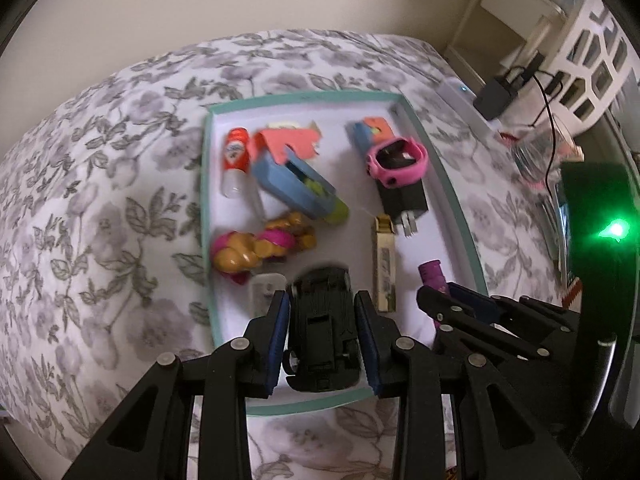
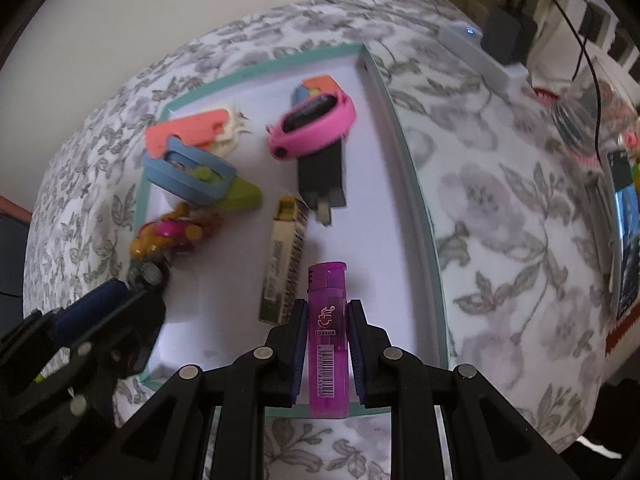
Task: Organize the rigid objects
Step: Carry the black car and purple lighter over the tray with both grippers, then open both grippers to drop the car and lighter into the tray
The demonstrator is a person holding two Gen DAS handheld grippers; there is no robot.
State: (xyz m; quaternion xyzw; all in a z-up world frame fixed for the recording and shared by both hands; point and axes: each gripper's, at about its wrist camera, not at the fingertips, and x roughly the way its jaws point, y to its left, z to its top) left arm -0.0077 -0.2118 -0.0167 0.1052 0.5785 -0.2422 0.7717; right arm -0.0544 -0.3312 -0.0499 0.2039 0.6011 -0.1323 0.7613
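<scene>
A teal-rimmed white tray point(image 1: 452, 196) point(image 2: 416, 208) lies on a flowered bedspread. My left gripper point(image 1: 322, 300) is shut on a black toy car point(image 1: 322, 320), held over the tray's near end. My right gripper point(image 2: 327, 308) is shut on a purple lighter point(image 2: 327, 328), over the tray's near right part; the lighter point(image 1: 430, 274) and right gripper point(image 1: 456, 300) also show in the left wrist view. The tray holds a pink watch point(image 1: 398, 158) on a black charger point(image 1: 404, 198), a yellow-green box point(image 1: 385, 264), blue and coral toys point(image 1: 296, 184), a red-capped tube point(image 1: 236, 156) and a yellow-pink figure point(image 1: 260, 246).
A white power strip point(image 2: 476, 54) with a black adapter point(image 2: 506, 34) and cable lies right of the tray. A white lattice basket point(image 1: 596, 60) and clear plastic items point(image 1: 540, 152) are at the far right. The left gripper point(image 2: 100, 304) shows at the right wrist view's lower left.
</scene>
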